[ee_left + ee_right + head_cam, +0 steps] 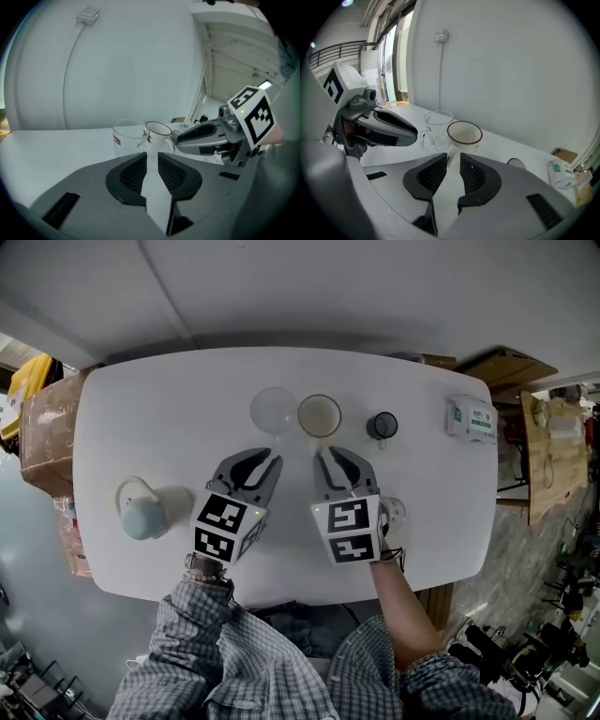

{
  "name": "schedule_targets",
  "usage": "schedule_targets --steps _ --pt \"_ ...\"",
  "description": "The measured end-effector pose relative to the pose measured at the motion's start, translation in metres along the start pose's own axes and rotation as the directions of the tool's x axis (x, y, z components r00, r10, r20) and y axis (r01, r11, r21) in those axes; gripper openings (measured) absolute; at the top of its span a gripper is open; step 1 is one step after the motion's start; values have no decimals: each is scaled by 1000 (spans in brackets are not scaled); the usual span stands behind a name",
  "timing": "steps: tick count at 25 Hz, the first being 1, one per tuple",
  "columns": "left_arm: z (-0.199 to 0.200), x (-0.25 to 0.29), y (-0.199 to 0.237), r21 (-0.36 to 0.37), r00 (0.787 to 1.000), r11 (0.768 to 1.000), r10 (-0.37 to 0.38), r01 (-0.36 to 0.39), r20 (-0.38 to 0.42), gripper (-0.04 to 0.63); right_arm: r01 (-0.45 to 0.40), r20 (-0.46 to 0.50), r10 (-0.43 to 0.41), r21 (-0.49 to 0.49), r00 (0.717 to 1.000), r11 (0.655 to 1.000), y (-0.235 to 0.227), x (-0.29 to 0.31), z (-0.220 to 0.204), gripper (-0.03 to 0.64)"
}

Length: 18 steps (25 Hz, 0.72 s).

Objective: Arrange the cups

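Note:
Three cups stand in a row at the table's far side: a clear glass mug (273,410), a white mug with a brown rim (320,415) and a small black cup (382,425). A pale blue cup (141,513) sits at the left, and a small white cup (395,512) beside my right hand. My left gripper (269,463) and right gripper (330,461) hover side by side just short of the row, both empty, jaws drawn to a narrow slit. The left gripper (152,157) points at the glass mug (127,137) and white mug (158,136). The right gripper (453,159) points at the white mug (465,136).
A white box with green print (472,418) lies at the table's (169,427) far right corner. A wall runs behind the table. Cardboard boxes (47,432) stand off the left edge and a wooden bench (551,451) off the right.

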<state>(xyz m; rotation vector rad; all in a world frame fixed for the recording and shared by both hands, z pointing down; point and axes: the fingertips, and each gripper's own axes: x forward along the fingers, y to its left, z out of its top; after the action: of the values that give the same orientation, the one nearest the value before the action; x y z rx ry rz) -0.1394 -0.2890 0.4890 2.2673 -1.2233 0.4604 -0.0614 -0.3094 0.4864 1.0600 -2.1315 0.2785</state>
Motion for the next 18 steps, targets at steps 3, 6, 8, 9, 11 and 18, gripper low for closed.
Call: schedule_targets --steps 3,6,8,9,11,18 --pt "-1 -6 0 12 1000 1000 12 -12 -5 71 37 56 -37 8 998 999 -17 -30 7 94" --pt "7 -16 -4 16 999 1000 15 -15 32 69 96 109 -99 33 989 995 -52 -66 8 94" --pt "14 -23 -9 23 998 1000 14 -15 64 62 140 123 -142 22 982 990 -77 -88 0 94" --pt "18 -26 -12 26 997 1000 13 -15 79 55 160 121 -160 13 980 987 -88 -98 -7 94" --pt "25 -31 -19 27 994 1000 4 -7 105 37 185 99 -185 10 978 983 -106 -112 -27 94" --pt "34 -41 -40 26 990 999 -24 20 142 15 111 -10 -110 64 994 992 -99 -149 -101 94"
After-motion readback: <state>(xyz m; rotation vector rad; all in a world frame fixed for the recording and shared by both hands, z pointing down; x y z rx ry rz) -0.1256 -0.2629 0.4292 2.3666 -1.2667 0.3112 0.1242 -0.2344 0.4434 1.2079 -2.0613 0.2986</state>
